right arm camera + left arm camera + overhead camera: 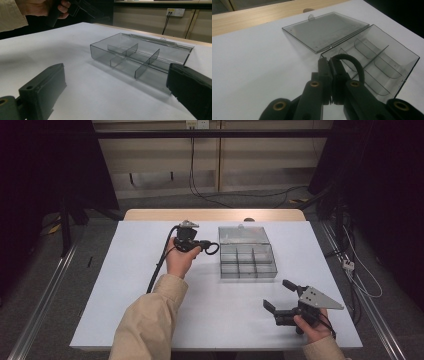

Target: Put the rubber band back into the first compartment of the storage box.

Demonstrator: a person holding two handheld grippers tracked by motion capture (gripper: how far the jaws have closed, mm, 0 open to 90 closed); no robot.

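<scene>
Fingers [325, 75] of the left gripper [189, 240], left of centre in the high view, were pressed together on a black loop [352, 63], probably a band pinched so it could be carried. Just to the right, at the frame's centre, sat the clear box [247, 261] on the white surface [130, 285], its lid [243, 234] laid flat behind, leaving the empty compartments open to reach. At lower right, the right gripper [284, 298] hung low over the surface, fingers spread wide and holding nothing, likely waiting.
</scene>
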